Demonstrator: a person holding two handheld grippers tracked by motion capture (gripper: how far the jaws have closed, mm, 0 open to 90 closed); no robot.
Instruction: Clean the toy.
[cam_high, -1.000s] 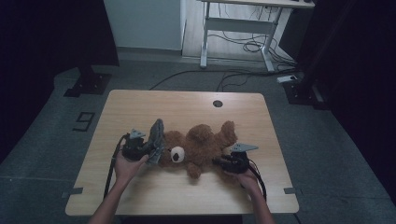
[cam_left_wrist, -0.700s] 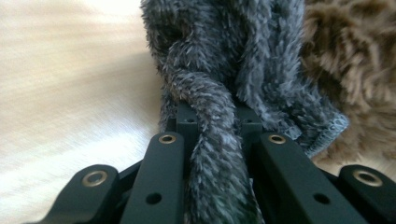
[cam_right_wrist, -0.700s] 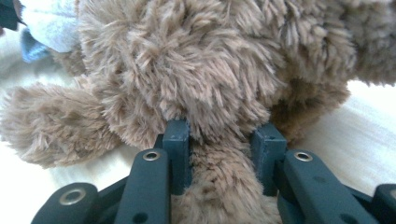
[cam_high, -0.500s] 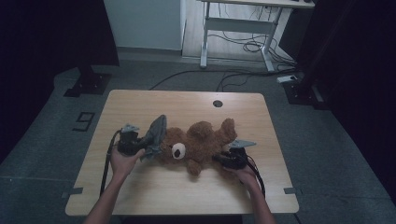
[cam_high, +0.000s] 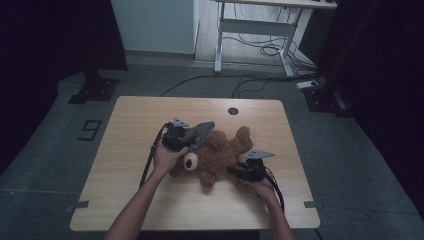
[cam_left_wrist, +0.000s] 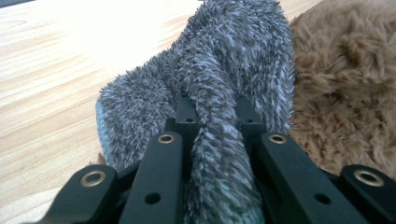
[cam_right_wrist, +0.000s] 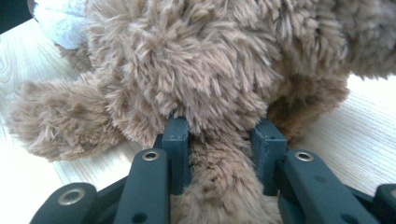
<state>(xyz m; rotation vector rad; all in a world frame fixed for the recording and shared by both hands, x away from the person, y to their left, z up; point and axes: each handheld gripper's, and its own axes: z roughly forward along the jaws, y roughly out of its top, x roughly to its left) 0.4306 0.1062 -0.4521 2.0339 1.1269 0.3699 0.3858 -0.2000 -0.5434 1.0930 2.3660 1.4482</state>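
Observation:
A brown teddy bear (cam_high: 220, 155) lies on its back across the middle of the wooden table (cam_high: 130, 125), white muzzle toward the near side. My left gripper (cam_high: 187, 137) is shut on a grey fuzzy cloth (cam_high: 200, 132) and holds it over the bear's head; in the left gripper view the cloth (cam_left_wrist: 219, 93) is pinched between the black jaws, with brown fur (cam_left_wrist: 341, 79) to the right. My right gripper (cam_high: 239, 170) is shut on one of the bear's limbs (cam_right_wrist: 219, 172), whose fur bulges between the jaws in the right gripper view.
A dark round hole (cam_high: 233, 111) sits near the table's far edge. Beyond the table stand a white desk frame (cam_high: 250, 35) with cables on the floor and black stand bases (cam_high: 95, 90) at the left. Bare tabletop stretches left and near.
My left hand has carried the grey cloth to the right and a little up, from beside the bear's head to over it. The right hand and the bear's limb have stayed put.

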